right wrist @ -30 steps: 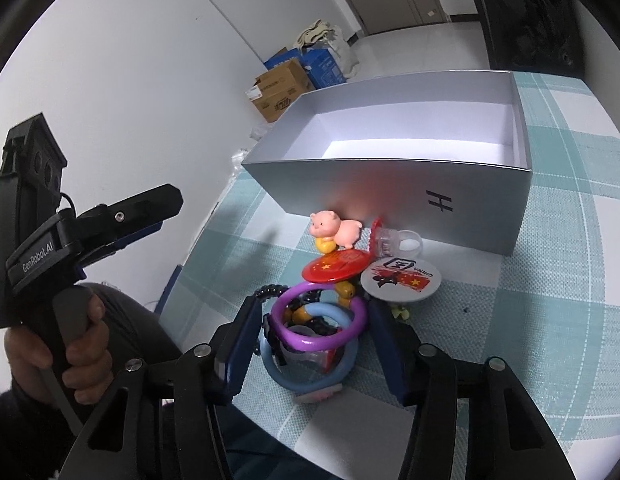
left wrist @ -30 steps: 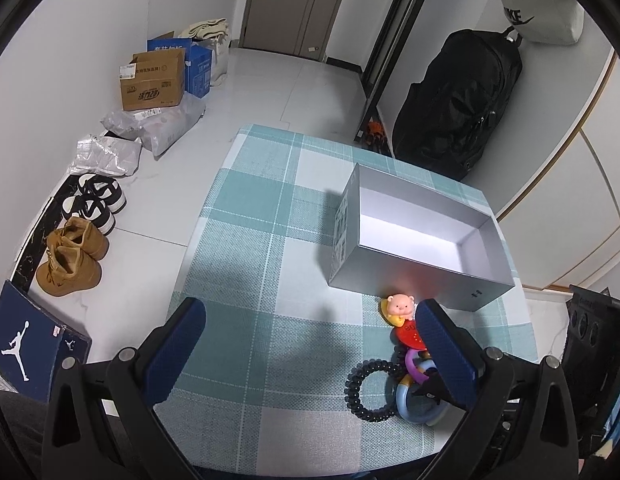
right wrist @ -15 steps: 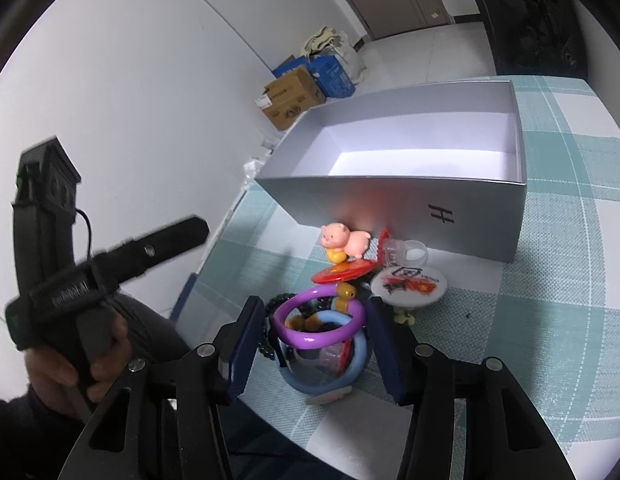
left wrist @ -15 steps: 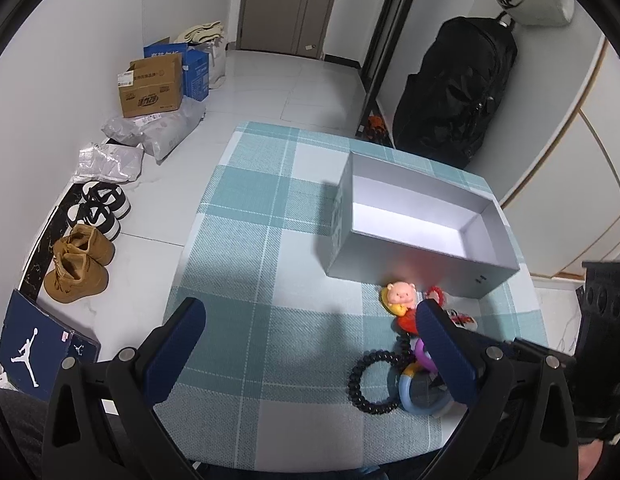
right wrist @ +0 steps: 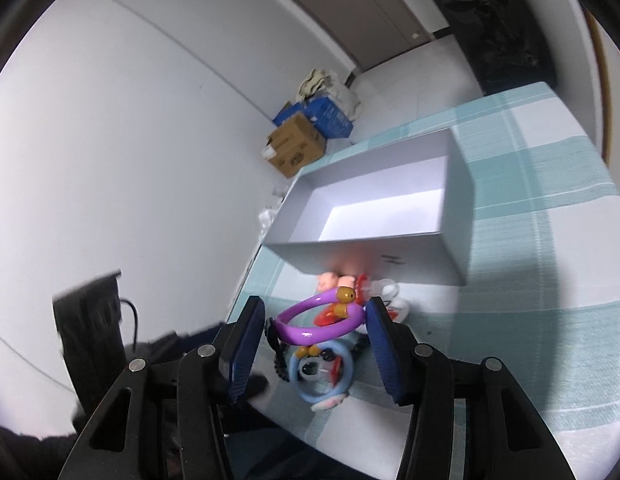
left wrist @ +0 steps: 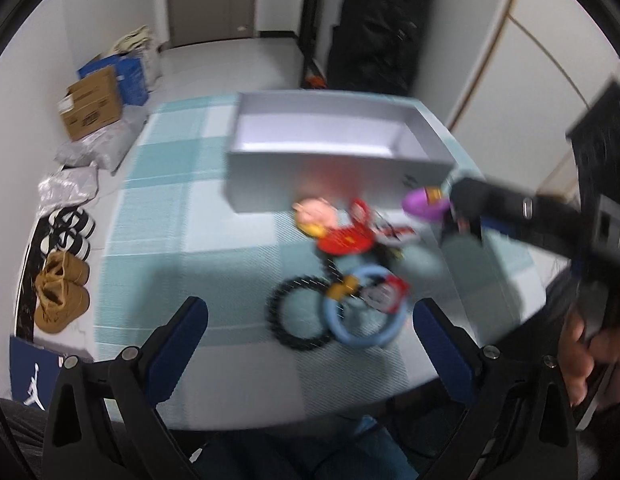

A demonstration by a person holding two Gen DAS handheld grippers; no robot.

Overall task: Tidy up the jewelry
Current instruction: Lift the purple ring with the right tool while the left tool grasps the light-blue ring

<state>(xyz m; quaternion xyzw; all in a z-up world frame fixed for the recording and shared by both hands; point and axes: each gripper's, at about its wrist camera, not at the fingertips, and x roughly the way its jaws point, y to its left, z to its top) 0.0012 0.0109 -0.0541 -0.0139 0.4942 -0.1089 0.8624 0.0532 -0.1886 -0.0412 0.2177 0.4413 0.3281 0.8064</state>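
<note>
Right gripper (right wrist: pixel 316 320): fingers closed in on the purple bangle (right wrist: pixel 318 322), holding it by its sides, lifted above the table. From the left wrist view the bangle (left wrist: pixel 424 202) hangs near the box's front right corner.

Left gripper (left wrist: pixel 310 320): fingers spread wide, nothing between them, hovering over the table's near edge.

Below and ahead, on the teal checked cloth (left wrist: pixel 169 220): blue ring (left wrist: pixel 364 308), black coil band (left wrist: pixel 297 316) touching it, red disc (left wrist: pixel 346 238), pink pig (left wrist: pixel 314 214) just in front of the box. Left view is motion-blurred; finer pieces unclear.

Grey box (right wrist: pixel 374 216) open, white inside, nothing in it.

Floor to the left: tan boots (left wrist: pixel 59 292), cardboard carton (left wrist: pixel 91 108).
</note>
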